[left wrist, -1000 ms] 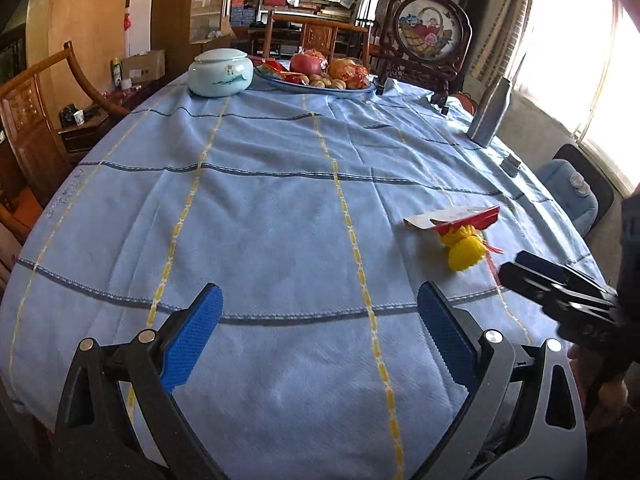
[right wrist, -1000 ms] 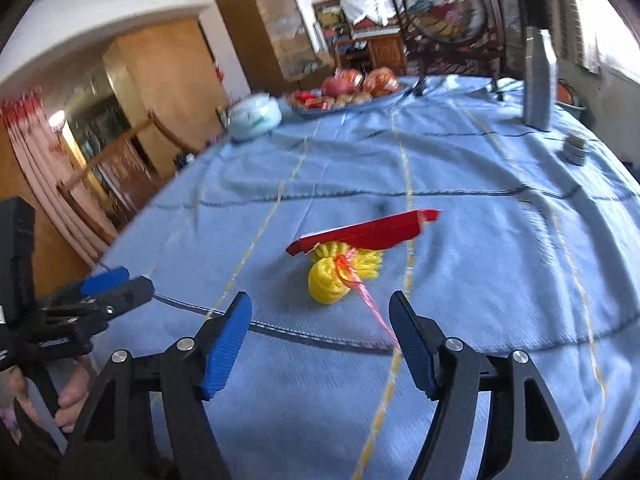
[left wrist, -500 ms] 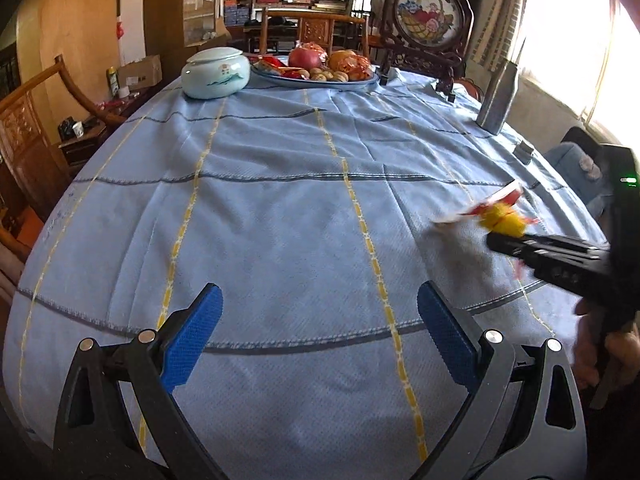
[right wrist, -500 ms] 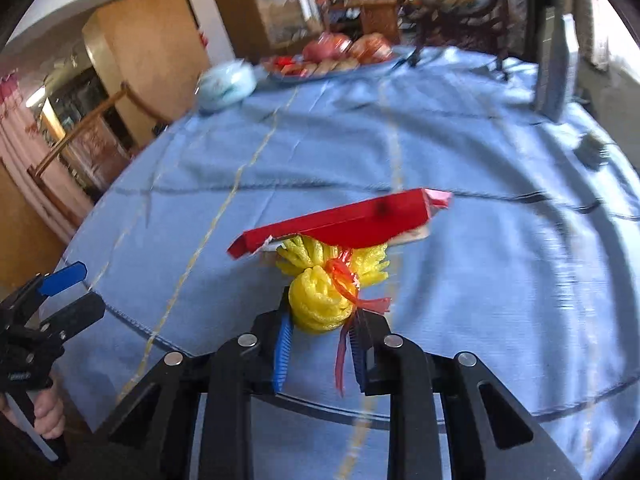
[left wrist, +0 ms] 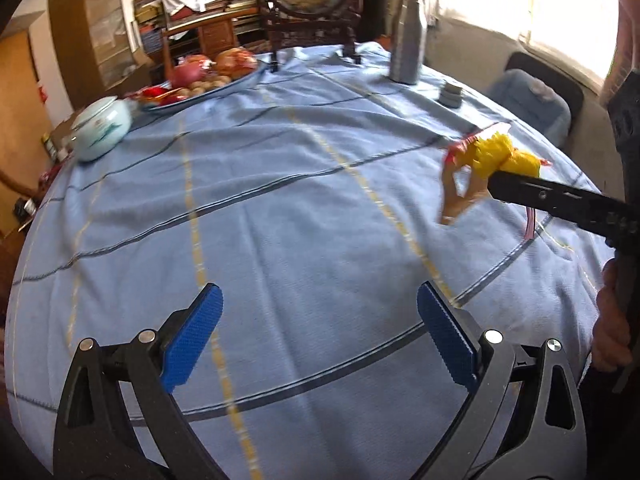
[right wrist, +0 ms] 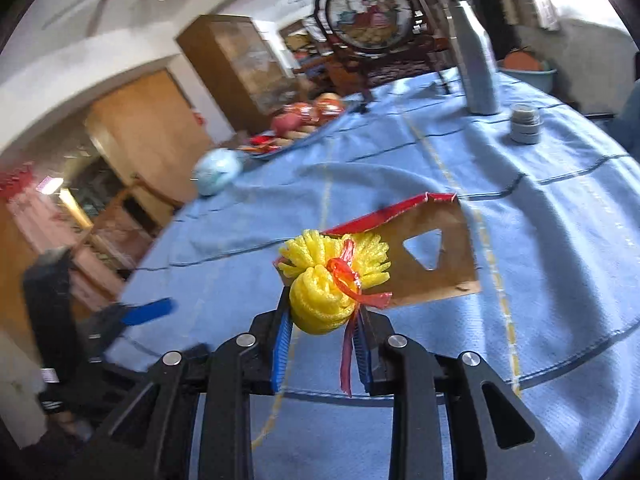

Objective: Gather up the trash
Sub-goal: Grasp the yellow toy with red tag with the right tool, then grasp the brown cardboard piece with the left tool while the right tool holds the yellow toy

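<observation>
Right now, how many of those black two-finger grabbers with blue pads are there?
2. The left gripper hangs over the blue striped tablecloth with nothing between its pads. The right gripper is clamped on the yellow foam-net trash bundle, its jaws opening slightly.

The bench wears a woven blue cloth (left wrist: 280, 208), matt and slightly coarse, with stitched dark and yellow lines. The yellow foam netting (right wrist: 328, 280) looks soft, spongy and ribbed; a thin, glossy red plastic ribbon (right wrist: 346, 276) is knotted around it. Attached is a flat card (right wrist: 436, 264), raw brown cardboard on the visible face, glossy red along its edge. The right gripper (right wrist: 322, 344) has matt black plastic arms, shiny metal rivets and ridged blue rubbery pads (right wrist: 282, 344). The tall bottle (left wrist: 406, 40) looks like brushed metal. The pale lidded jar (left wrist: 102, 126) has a glazed, glossy ceramic surface.
</observation>
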{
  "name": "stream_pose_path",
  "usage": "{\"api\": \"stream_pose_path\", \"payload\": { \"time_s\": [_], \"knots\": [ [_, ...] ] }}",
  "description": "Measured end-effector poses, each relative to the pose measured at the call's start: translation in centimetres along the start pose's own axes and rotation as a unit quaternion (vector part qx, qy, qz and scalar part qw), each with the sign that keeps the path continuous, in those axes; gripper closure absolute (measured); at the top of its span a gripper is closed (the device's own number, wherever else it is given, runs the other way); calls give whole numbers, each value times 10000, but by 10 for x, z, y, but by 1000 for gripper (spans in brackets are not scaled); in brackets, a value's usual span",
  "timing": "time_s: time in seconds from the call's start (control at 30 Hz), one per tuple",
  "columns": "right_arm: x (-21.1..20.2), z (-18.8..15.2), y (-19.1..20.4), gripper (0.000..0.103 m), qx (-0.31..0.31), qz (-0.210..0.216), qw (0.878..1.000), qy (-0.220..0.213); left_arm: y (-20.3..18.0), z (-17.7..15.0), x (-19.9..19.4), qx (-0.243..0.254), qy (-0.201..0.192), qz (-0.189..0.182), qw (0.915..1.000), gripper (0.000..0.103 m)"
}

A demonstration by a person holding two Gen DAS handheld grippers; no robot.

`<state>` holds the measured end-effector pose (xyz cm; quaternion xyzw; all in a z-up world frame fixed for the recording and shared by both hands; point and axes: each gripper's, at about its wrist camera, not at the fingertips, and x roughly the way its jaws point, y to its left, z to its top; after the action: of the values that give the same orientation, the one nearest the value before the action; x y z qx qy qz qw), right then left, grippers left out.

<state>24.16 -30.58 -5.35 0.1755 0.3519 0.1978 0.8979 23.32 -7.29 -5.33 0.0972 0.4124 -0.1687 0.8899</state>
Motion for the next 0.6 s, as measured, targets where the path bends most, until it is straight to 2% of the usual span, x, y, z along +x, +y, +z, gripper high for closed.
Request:
{"api": "stream_pose_path", "payload": {
  "time_s": [0.1, 0.2, 0.3, 0.4, 0.53, 0.6],
  "knots": [
    [-7, 2, -7, 74, -6, 80, 10000, 29, -6, 6, 6, 16, 62, -45, 10000, 9],
    [7, -2, -4, 73, -209, 351, 9976, 554, -11, 9, 12, -4, 98, -100, 9999, 9],
    [12, -10, 4, 75, -495, 187, 9963, 670, -15, 10, 15, -4, 91, -154, 9998, 9],
    [5, -13, 9, 75, -671, -15, 9962, 546, -19, 12, 20, -11, 142, -169, 9998, 9],
    [-15, -10, 0, 75, -613, -341, 9973, 216, -22, 17, 23, 32, 133, -156, 9998, 9],
    [-19, -9, -4, 69, -648, -522, 9965, 104, -23, 20, 24, 41, 116, -157, 9998, 9]
  ]
}}
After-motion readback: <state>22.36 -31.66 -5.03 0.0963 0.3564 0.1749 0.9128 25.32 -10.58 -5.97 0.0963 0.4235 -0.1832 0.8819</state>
